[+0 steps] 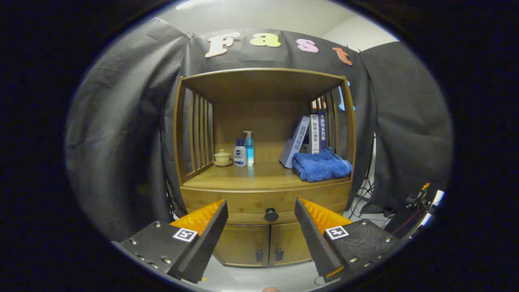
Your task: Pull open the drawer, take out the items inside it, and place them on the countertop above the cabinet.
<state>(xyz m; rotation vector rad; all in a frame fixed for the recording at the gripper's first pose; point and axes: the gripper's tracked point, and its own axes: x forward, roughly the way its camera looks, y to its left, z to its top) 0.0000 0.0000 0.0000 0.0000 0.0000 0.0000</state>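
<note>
Dark cloth hangs behind a wooden cabinet; its bench carries bottles, a cup, books and a blue towel. Your tool stands wide open and holds nothing. The drawer is closed, and its knob lies straight ahead, between the fingers but beyond their tips, so you must advance forward.

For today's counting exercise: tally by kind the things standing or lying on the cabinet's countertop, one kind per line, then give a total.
Bottles: 2, a white bottle and a blue pump bottle
Lidded cups: 1, the cup on a saucer
Books: 3, the books leaning at the right
Towels: 1, the folded blue towel
Total: 7
</note>
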